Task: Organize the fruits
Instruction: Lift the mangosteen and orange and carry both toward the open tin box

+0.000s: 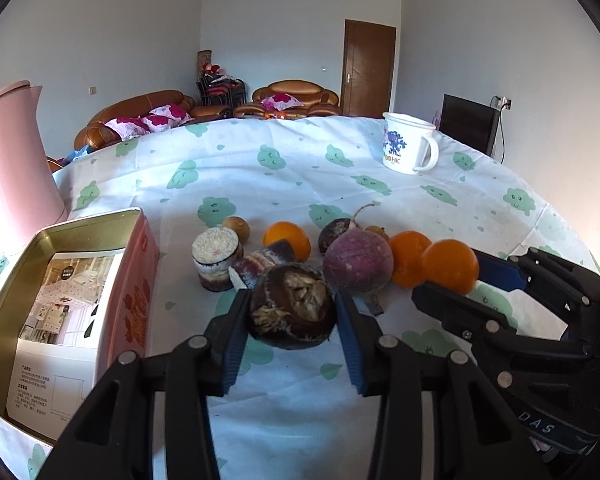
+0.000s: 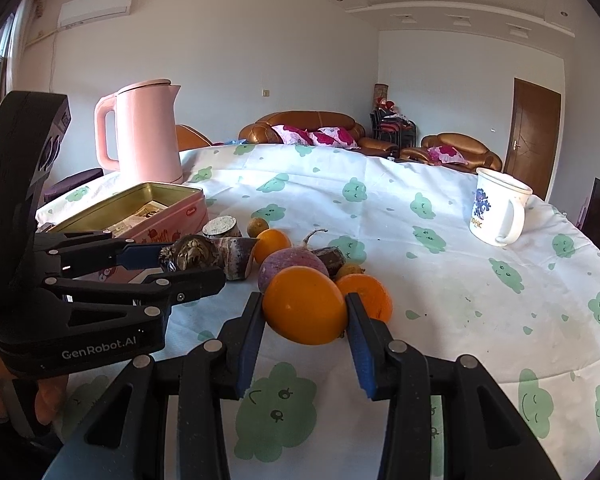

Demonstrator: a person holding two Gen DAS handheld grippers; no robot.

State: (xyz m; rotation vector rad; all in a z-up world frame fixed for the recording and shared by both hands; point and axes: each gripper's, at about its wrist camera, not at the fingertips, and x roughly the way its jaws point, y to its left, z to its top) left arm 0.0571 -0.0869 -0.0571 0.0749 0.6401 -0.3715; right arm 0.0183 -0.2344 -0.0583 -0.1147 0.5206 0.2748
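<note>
Beside the fruits, open tin (image 1: 66,236) holding printed leaflet (image 1: 66,320), mug (image 1: 408,144) apart

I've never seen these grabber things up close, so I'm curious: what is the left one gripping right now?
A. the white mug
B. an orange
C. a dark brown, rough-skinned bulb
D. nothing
C: the left gripper has its blue pads pressed on either side of the dark brown bulb, while the orange sits in the right gripper and the white mug stands far off on the table.
</note>
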